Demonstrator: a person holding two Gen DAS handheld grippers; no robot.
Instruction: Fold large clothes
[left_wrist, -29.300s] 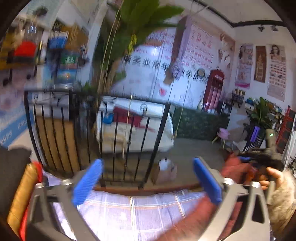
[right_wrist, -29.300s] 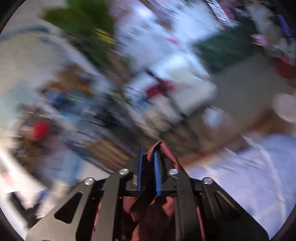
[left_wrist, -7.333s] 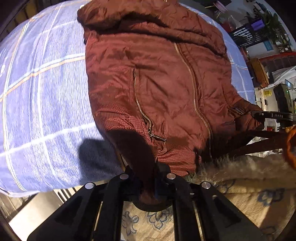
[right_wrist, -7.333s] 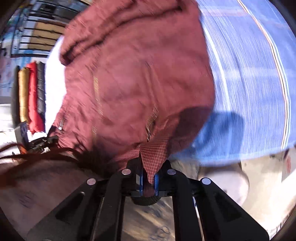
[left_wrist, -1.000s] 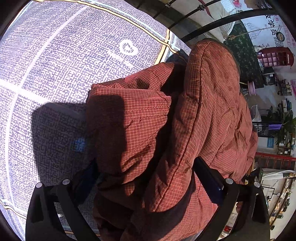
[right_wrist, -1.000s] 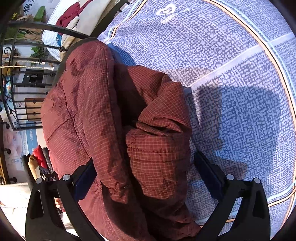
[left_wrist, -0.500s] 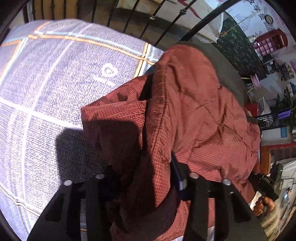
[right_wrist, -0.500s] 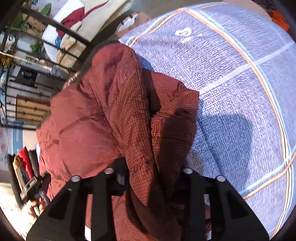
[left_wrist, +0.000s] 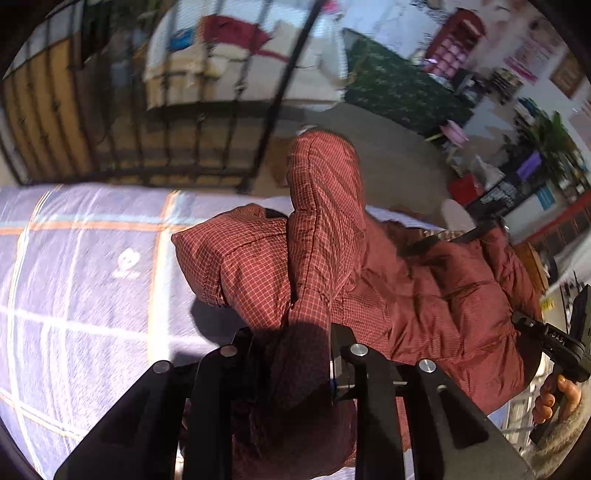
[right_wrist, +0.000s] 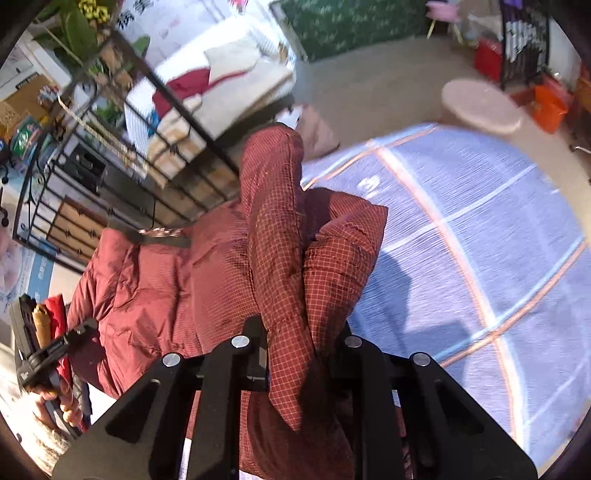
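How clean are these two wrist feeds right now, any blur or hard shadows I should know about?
Left wrist view: background railing and bedsheet are motion-smeared, the red jacket stays sharp, and a hard shadow sits at the jaws. Right wrist view: sunlit sheet streaked, a dark shadow beside the jacket, fisheye bowing at the edges.

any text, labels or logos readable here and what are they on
"DAS": white letters on the black handle of the right gripper, as seen from the left wrist view; more may follow, cut off.
Chinese characters on the white wall banner: partial and blurred, not readable.
White logo mark on the blue plaid sheet: a symbol with tiny lettering below, too blurred to read.
Posters on the far wall: too blurred.
Red quilted jacket: no text.
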